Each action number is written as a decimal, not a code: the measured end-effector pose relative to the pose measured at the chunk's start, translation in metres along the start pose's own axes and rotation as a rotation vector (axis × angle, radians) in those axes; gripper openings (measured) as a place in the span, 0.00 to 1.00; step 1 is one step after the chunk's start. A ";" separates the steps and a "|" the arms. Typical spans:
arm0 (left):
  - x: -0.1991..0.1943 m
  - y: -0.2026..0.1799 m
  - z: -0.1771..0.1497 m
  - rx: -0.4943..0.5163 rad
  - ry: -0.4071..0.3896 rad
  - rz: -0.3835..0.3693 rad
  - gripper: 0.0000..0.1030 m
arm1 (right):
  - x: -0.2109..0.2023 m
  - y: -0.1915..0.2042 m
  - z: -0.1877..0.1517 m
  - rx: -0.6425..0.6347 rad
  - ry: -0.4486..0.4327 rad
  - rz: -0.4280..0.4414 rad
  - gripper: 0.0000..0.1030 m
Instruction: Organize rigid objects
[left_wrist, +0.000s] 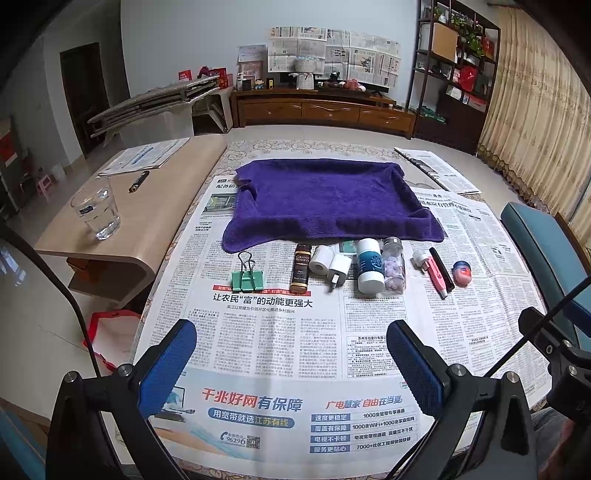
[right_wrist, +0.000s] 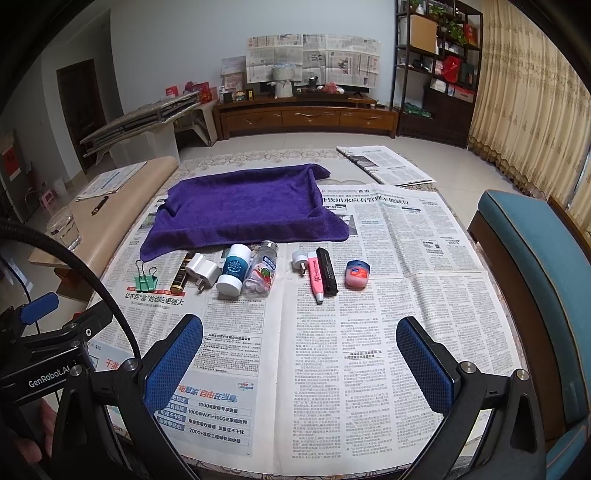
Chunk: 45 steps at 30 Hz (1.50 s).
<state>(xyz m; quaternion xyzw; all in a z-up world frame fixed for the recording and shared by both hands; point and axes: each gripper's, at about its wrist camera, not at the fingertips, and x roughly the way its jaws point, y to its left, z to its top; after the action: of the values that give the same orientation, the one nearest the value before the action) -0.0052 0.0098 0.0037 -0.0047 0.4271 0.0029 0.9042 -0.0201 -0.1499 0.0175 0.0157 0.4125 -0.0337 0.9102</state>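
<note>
Newspapers (left_wrist: 258, 332) cover the table under a purple towel (left_wrist: 328, 199), cabinet (left_wrist: 321, 110) beyond.

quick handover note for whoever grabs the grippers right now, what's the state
Left gripper: open, empty, hovering over the newspaper.
Right gripper: open, empty, same height.
Items lie in a row in front of the purple towel: green binder clip, brown bottle, white charger plug, white-capped bottle, pill jar, pink highlighter, small pink jar.
Done: nothing on the towel yet.
Left: everything.
</note>
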 end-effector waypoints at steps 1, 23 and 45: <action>0.000 0.001 0.000 -0.002 0.001 0.001 1.00 | 0.000 0.000 0.000 0.000 -0.001 0.000 1.00; 0.005 0.007 0.002 -0.015 -0.002 0.011 1.00 | 0.000 -0.004 -0.001 0.002 0.008 -0.005 1.00; 0.149 0.043 0.020 -0.018 0.058 0.171 1.00 | 0.110 -0.069 0.012 0.025 0.061 -0.067 0.99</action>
<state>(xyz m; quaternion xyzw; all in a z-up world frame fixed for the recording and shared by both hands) 0.1042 0.0534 -0.0993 0.0236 0.4520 0.0835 0.8878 0.0558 -0.2251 -0.0575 0.0144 0.4401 -0.0687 0.8952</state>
